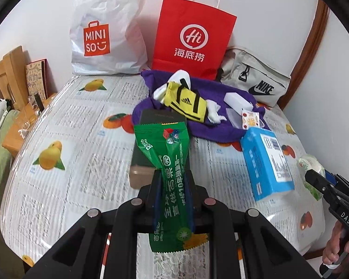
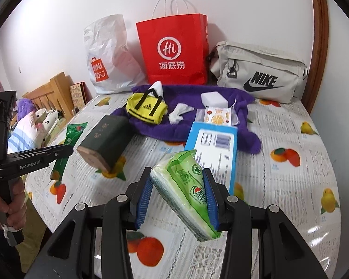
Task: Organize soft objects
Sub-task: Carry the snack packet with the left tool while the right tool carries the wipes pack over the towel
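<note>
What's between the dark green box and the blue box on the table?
Bare fruit-print tablecloth only, between the dark green box and blue box; the purple towel lies behind that gap. Right wrist view shows it best.

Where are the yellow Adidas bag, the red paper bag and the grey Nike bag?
yellow Adidas bag [image 2: 146, 109], right wrist view, on its logo side.
red paper bag [image 2: 172, 53], right wrist view, on its front.
grey Nike bag [image 2: 260, 79], right wrist view, on its logo.
</note>
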A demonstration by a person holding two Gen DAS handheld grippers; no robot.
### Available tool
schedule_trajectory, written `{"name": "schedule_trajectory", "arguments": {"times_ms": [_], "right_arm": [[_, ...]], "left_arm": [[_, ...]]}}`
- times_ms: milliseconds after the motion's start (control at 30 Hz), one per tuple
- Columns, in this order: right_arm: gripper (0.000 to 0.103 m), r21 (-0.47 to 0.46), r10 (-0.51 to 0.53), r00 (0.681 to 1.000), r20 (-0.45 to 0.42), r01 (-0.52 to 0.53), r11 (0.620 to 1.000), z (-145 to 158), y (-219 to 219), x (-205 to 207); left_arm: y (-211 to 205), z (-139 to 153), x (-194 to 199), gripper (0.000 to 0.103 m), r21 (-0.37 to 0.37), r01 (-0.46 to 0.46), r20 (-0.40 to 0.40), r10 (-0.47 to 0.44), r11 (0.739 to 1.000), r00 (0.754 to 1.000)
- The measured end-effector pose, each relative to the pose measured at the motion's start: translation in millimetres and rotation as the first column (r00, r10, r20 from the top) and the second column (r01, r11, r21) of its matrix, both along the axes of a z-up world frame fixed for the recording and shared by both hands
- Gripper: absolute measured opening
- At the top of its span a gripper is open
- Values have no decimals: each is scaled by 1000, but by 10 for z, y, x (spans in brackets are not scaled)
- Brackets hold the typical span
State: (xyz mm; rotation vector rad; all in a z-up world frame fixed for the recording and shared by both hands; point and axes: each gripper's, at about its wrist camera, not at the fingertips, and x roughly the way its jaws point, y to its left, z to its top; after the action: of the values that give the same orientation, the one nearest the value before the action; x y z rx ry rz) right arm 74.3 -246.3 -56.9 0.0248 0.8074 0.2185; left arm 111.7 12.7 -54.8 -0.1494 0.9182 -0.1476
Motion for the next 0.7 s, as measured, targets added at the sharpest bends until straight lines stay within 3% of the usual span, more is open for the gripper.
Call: {"name": "schedule_trajectory", "arguments": {"times_ms": [367, 700], "right_arm": [[42, 4, -25, 1000, 2, 25, 1000, 104, -78, 379], [42, 11, -16, 1000, 5, 16, 1000, 151, -110, 770]], "left_arm": [[-41, 166, 351, 18, 8, 26, 27, -26, 1000, 999], [-132, 146, 730, 18, 4, 43, 4, -43, 999, 999]]}}
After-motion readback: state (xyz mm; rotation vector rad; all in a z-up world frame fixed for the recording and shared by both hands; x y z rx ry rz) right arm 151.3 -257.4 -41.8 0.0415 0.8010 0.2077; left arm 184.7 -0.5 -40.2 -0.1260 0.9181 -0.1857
